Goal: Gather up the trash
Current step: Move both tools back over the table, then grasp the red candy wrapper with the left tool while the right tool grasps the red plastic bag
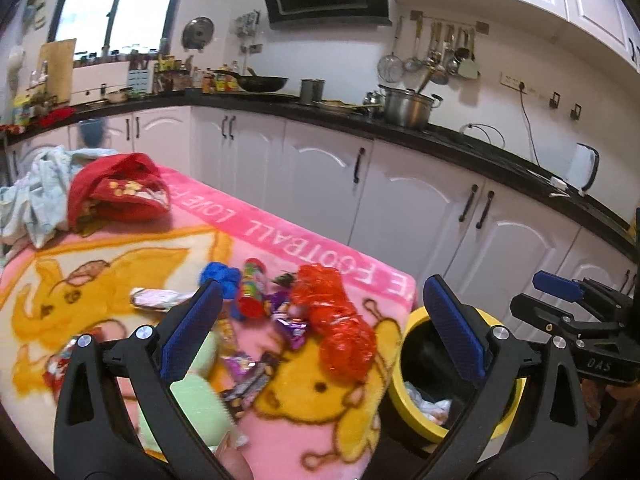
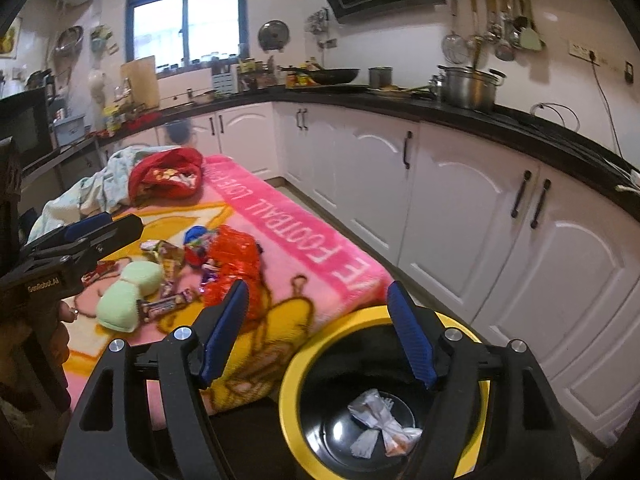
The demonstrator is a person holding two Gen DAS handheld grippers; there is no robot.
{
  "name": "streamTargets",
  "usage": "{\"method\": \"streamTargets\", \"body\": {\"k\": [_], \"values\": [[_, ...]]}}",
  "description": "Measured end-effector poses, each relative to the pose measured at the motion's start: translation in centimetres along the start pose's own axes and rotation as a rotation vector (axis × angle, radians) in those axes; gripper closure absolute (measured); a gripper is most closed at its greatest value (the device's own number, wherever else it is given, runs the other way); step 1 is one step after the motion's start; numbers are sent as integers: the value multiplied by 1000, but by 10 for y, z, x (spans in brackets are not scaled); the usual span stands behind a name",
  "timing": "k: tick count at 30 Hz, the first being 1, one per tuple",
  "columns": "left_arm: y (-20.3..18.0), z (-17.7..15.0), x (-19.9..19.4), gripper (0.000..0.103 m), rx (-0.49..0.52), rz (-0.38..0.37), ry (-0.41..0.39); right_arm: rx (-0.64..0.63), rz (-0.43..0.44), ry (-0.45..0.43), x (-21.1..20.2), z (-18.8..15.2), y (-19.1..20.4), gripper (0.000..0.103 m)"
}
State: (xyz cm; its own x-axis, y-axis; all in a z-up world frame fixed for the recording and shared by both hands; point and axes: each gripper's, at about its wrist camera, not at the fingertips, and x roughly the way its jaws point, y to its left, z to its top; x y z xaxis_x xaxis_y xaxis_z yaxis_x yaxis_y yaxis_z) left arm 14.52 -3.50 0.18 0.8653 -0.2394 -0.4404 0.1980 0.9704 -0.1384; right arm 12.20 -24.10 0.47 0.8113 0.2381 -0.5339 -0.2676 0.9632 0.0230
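Daylight pours in from the window far beyond the tongs, blown out to plain white, and the white cabinet doors carry soft sheen. The room is evenly bright, with faint shadows. Both fisheye views bend the counter into an arc and darken to black at the corners. The wrappers between the left tongs are smeared by blur; distant things look sharper.

bin: 1, yellow-rimmed, under the right jaws | crumpled white paper in it: 1 | red plastic wrap: 1, ahead of the left jaws | green sponges: 2 | snack tube: 1 | blue wad: 1
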Motion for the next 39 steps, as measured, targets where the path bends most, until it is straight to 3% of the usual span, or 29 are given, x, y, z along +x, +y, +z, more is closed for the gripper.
{"method": "streamTargets", "body": {"k": [18, 27, 34, 39], "values": [[83, -4, -33, 11, -59, 179, -40, -91, 111, 7, 34, 28, 69, 34], [122, -10, -38, 11, -77, 266, -31, -102, 142, 57, 66, 28, 91, 34], [151, -21, -30, 11, -93, 311, 18, -103, 128, 120, 103, 20, 96, 34], [177, -35, -14, 11, -112, 341, 94, -78, 103, 186, 133, 12, 90, 34]]}}
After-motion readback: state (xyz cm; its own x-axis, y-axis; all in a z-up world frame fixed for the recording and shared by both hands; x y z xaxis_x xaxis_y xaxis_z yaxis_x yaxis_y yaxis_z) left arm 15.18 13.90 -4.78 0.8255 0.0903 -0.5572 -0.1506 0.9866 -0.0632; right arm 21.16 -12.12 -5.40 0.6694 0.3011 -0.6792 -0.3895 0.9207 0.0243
